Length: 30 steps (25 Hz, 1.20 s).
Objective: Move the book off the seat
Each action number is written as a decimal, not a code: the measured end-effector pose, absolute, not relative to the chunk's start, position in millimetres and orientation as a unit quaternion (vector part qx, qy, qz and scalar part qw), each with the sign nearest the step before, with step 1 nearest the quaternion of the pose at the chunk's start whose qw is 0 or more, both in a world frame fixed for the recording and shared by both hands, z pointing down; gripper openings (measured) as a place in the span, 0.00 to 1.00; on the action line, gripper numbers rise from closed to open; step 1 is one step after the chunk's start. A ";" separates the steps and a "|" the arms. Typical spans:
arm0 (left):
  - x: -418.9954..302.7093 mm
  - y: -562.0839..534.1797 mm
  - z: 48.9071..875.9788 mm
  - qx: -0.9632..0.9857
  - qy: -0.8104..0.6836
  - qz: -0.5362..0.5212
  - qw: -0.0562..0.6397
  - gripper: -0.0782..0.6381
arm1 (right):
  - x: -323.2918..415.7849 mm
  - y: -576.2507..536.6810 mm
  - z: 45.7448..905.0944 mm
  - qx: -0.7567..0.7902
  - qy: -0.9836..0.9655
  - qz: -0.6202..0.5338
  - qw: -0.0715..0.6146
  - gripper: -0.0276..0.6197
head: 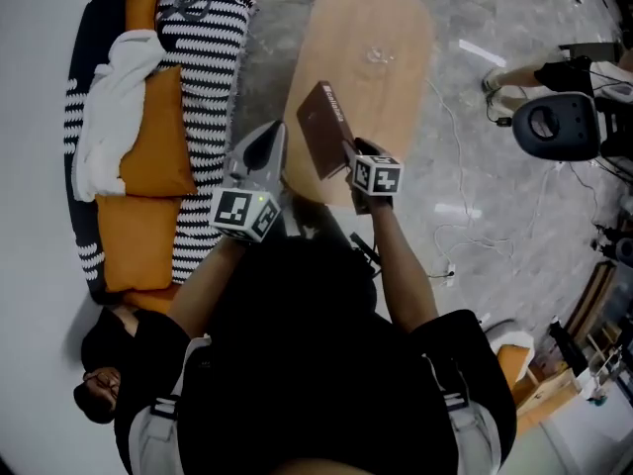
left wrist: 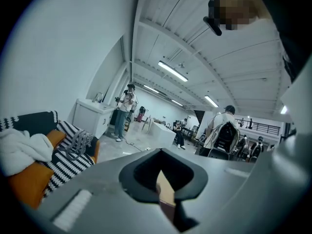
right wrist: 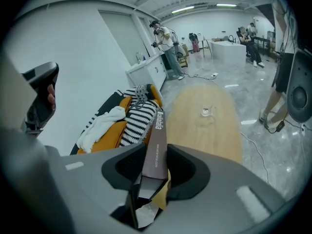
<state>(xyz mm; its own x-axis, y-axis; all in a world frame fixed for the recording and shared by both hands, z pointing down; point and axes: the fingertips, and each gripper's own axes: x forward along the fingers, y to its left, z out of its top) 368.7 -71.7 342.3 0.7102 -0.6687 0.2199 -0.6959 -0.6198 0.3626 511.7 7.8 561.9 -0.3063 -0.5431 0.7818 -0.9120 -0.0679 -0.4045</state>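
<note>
A brown book [head: 324, 127] is held on edge above the near end of the oval wooden table [head: 388, 87], with my right gripper [head: 348, 158] shut on its lower end. In the right gripper view the book's spine [right wrist: 157, 139] stands between the jaws, with the table [right wrist: 209, 126] beyond. The seat, a black-and-white striped sofa [head: 213, 57], lies to the left. My left gripper [head: 267, 144] hovers just left of the book, between sofa and table; its jaws look closed together with nothing in them. In the left gripper view it [left wrist: 162, 165] points upward over the sofa [left wrist: 66, 162].
Orange cushions [head: 153, 137] and a white cloth [head: 114, 117] lie on the sofa. A small clear object [head: 376, 55] sits on the table. A dark office chair [head: 556, 127] and floor cables [head: 465, 231] are to the right. People stand in the hall behind.
</note>
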 end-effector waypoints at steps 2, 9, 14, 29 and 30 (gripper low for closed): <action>371.3 -76.4 345.3 0.901 -0.374 0.034 0.217 0.12 | 511.0 4.4 565.4 0.558 -0.651 0.478 0.191 0.27; 378.3 -95.1 355.8 0.903 -0.362 0.042 0.228 0.12 | 509.0 -3.8 578.5 0.566 -0.634 0.495 0.183 0.27; 379.9 -109.8 364.5 0.904 -0.355 0.048 0.233 0.12 | 506.8 -13.4 591.5 0.572 -0.622 0.508 0.165 0.27; 400.7 -133.3 412.0 0.906 -0.333 0.077 0.250 0.12 | 522.4 -34.2 646.1 0.591 -0.590 0.541 0.097 0.27; 402.0 -134.5 414.8 0.906 -0.332 0.079 0.251 0.12 | 523.5 -35.3 650.5 0.592 -0.589 0.543 0.090 0.27</action>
<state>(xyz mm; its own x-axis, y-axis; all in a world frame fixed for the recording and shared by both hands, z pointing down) 402.0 -134.5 414.8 0.7671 -0.5621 0.3092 -0.6411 -0.6530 0.4032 523.5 -35.3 650.5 -0.2822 -0.5991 0.7493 -0.7955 -0.2905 -0.5318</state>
